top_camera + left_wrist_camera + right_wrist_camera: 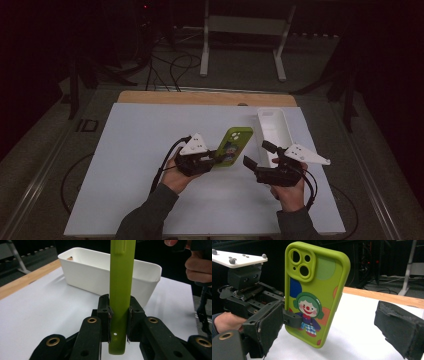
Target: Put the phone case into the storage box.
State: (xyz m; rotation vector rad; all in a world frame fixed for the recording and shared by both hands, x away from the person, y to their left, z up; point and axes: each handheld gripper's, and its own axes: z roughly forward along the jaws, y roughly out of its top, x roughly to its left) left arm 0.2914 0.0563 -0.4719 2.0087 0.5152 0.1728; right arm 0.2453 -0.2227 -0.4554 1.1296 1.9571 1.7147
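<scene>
Two grippers are over the white table (125, 190). The left gripper (216, 159) pinches a green phone case (234, 145) by its bottom end, jaws tight on its thin sides. The case is lifted off the table, and a clown picture shows on its back. The right gripper (259, 155) sits just beside the case, jaws wide apart and holding nothing. A long white bin (274, 130) lies on the table just past both grippers, empty inside.

Black fingers (265, 331) (brass rivets), grey sleeves (150, 212).
</scene>
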